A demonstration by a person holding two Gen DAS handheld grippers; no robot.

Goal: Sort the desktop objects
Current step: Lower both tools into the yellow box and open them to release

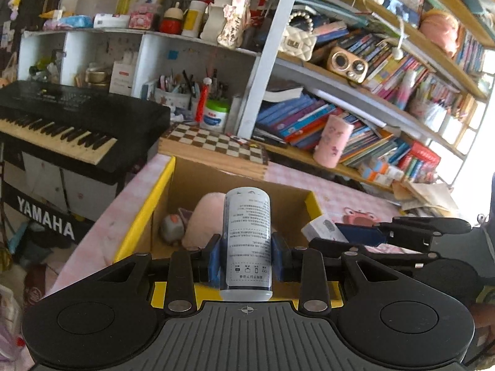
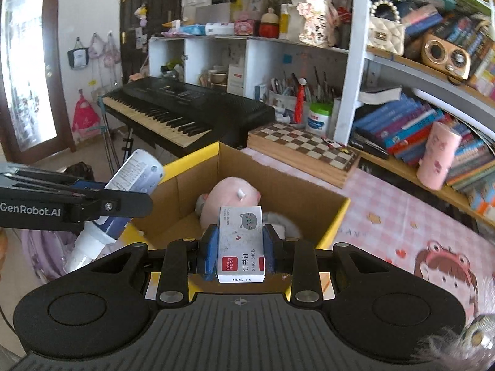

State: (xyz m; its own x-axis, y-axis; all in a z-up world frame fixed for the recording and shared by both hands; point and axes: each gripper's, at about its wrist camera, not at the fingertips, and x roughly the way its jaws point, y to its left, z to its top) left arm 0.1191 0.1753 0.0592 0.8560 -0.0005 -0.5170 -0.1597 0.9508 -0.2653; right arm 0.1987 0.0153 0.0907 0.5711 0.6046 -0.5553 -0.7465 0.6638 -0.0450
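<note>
The left gripper (image 1: 246,255) was clamped on a white spray bottle (image 1: 247,241), its blue pads (image 1: 215,261) pressing the bottle's sides, the bottle pointing away from the camera over the open cardboard box (image 1: 185,182). The right gripper (image 2: 238,249) was clamped on a small box of staples (image 2: 240,242) with a grey cat printed on it, held above the same box's near wall. Inside the box lay a pink plush toy (image 2: 230,199), with bare cardboard floor to its left. The box's yellow-edged flaps (image 1: 145,210) stood up at the sides. Beyond it the pink checked tablecloth (image 2: 386,216) lay open to the right; a chessboard (image 2: 304,148) sat just behind the box, a black keyboard (image 2: 185,108) to the left
</note>
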